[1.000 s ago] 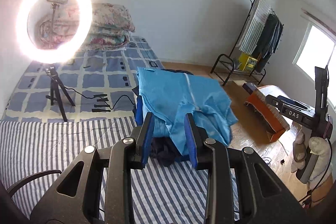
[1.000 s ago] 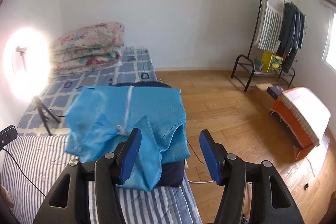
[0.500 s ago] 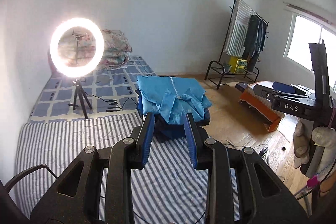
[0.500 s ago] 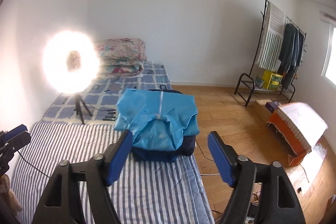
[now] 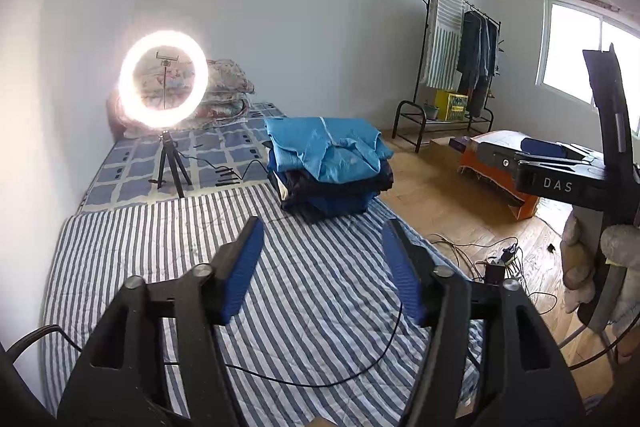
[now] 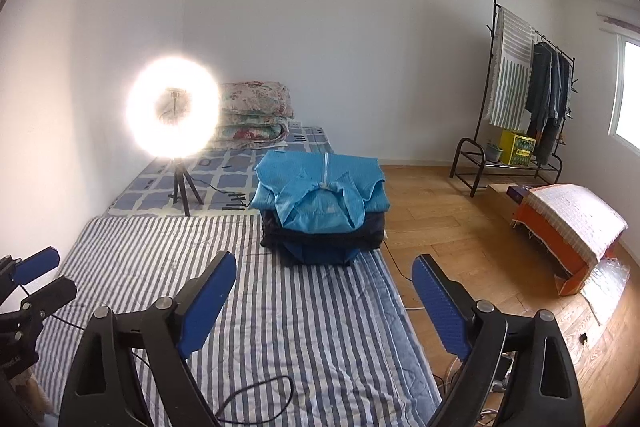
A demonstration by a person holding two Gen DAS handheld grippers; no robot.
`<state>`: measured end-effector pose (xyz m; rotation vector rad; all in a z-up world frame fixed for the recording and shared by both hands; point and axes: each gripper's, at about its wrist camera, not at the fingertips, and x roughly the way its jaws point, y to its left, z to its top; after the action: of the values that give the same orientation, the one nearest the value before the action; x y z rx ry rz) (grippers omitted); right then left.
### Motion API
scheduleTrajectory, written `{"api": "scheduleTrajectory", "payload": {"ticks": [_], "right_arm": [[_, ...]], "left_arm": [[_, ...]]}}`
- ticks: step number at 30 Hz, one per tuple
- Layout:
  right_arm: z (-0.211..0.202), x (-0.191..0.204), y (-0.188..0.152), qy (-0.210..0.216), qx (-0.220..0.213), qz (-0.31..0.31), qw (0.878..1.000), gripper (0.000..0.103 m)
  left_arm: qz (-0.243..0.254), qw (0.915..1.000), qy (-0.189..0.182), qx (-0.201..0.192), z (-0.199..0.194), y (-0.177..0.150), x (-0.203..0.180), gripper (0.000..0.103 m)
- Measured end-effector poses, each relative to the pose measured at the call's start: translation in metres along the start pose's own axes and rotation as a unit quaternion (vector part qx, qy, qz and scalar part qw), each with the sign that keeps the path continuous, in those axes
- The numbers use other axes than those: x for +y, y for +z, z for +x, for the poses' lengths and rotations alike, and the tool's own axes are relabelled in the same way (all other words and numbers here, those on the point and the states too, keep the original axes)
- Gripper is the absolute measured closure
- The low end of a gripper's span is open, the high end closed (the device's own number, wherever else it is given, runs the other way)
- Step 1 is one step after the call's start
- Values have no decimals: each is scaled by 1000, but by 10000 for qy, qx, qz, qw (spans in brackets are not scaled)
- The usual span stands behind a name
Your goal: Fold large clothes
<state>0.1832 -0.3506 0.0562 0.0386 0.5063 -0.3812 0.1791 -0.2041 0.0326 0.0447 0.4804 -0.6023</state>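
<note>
The folded light-blue garment [image 6: 320,193] sits on top of a stack of folded clothes [image 6: 324,239] at the far right edge of the striped mattress [image 6: 280,327], w/ darker navy pieces under it; both grippers are well apart from the stack. The left gripper [image 5: 322,263] and right gripper [image 6: 324,301] have just been opening, jaws now spread wide w/ nothing between them, only striped sheet below. The top garment looks like a thin, soft knit or ribbed fabric w/ a pale zip or placket down the centre and a floppy collar flap hanging over the front edge; prob. light, limp, no stiffness, so it'll sag and unfold if lifted by one point. Best hold, as a judgement: pinch through a doubled edge or both near corners at once, one gripper per side, so layers stay together. The stack itself looks squashy and a bit uneven, could slump toward the wood floor [image 6: 460,227] if nudged. The ribbed blue pads [image 6: 208,303] should bite cloth OK. Also around: the glowing ring light [image 6: 173,115] on a tripod, a loose black cable [image 5: 320,371] across the sheet, the clothes rack [image 6: 528,99] w/ hanging pieces far right.
</note>
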Motion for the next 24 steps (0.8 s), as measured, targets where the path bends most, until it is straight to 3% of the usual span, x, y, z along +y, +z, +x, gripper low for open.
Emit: {"api": "scheduleTrajectory", "payload": {"ticks": [8,17,24], "right_arm": [[-5,5,-37,131,22,158,9998,0],[9,-2,-57,-22,4,316,9995,0],[24,-7,-66,-73,151,554,9983,0]], "left_arm": [[-38,10000,49,-77,-3,-23,-2,20],[138,9994,283,-144,-5,-38,0,0],[213,9975,642,-210,-7,-43,4,0]]}}
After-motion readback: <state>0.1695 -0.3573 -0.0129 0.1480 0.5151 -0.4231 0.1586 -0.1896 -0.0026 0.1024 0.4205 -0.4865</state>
